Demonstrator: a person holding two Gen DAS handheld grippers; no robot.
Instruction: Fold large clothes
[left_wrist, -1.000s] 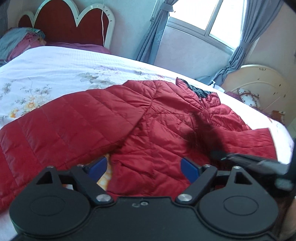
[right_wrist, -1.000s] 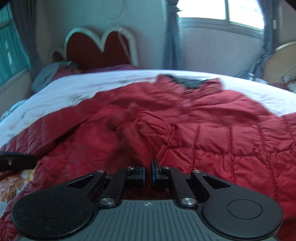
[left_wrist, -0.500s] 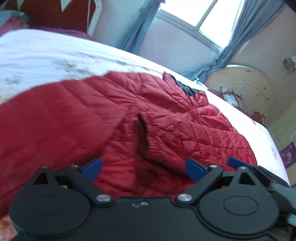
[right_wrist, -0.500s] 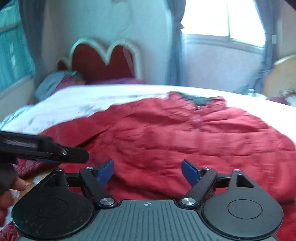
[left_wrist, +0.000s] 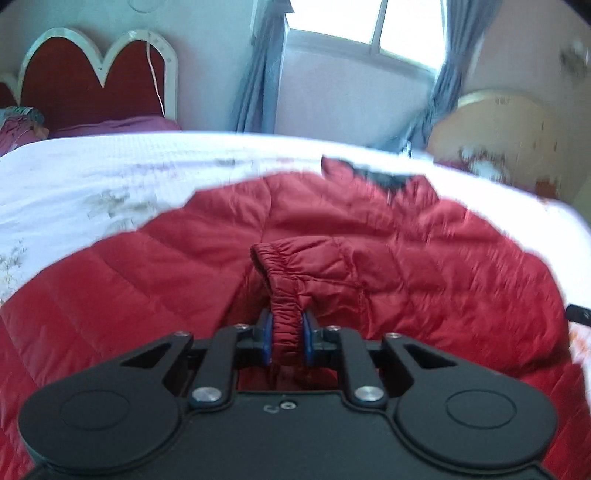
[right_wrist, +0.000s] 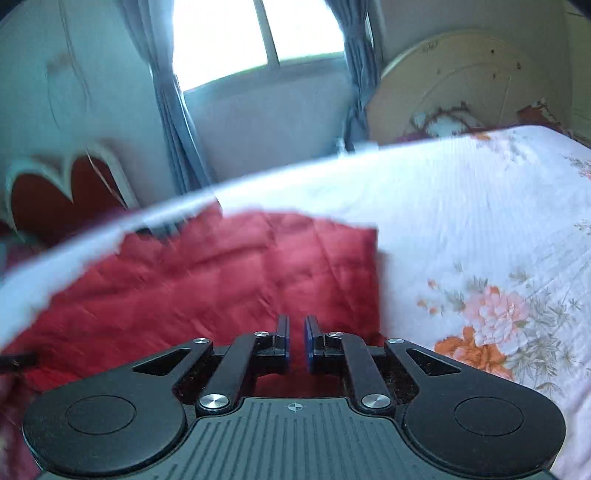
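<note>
**Left gripper clamps the cuff**

The red jacket (left_wrist: 369, 258) lies spread on the bed (left_wrist: 110, 173). The left gripper (left_wrist: 287, 338) has just closed; its pads pinch the sleeve cuff (left_wrist: 284, 291). The right gripper (right_wrist: 296, 345) has just closed too, jaws nearly together, nothing visibly between them. From it the jacket reaches toward 11 o'clock, the flowered sheet (right_wrist: 480, 258) toward 2 o'clock.

Your left gripper (left_wrist: 287, 338) has just closed its jaws on the elastic cuff (left_wrist: 284, 291) of the red quilted jacket (left_wrist: 388, 251), which lies spread over the white floral bed (left_wrist: 110, 173). The red headboard (left_wrist: 92, 99) stands far left, the window (left_wrist: 373, 33) beyond.
</note>
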